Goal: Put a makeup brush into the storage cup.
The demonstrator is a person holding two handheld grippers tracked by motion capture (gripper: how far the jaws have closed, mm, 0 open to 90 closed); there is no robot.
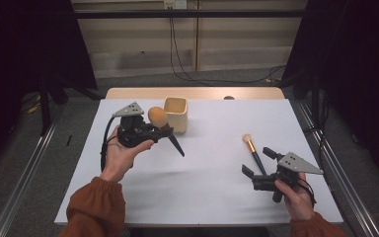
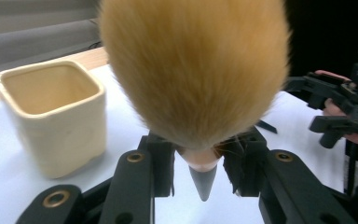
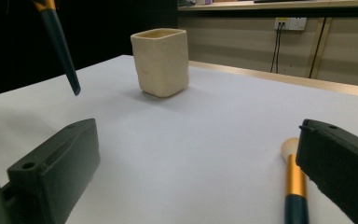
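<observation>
Cream ceramic square cup (image 1: 176,114) stands just beside your left gripper (image 1: 164,131), whose fingers clamp the large fluffy-headed brush (image 1: 158,117), handle slanting down. Your right gripper (image 1: 259,162), fingers wide, straddles the small gold-ferruled brush (image 1: 252,148) lengthwise on the white worktop (image 1: 212,177).

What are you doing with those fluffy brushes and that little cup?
A person holds tongs in each hand at a white table. The left tongs are shut on a big fluffy brush, lifted off the table close to the cream cup, with its dark handle pointing down. The right tongs are open, their two jaws on either side of a smaller brush that lies flat on the table. The cup stands upright with nothing visible in it.
</observation>
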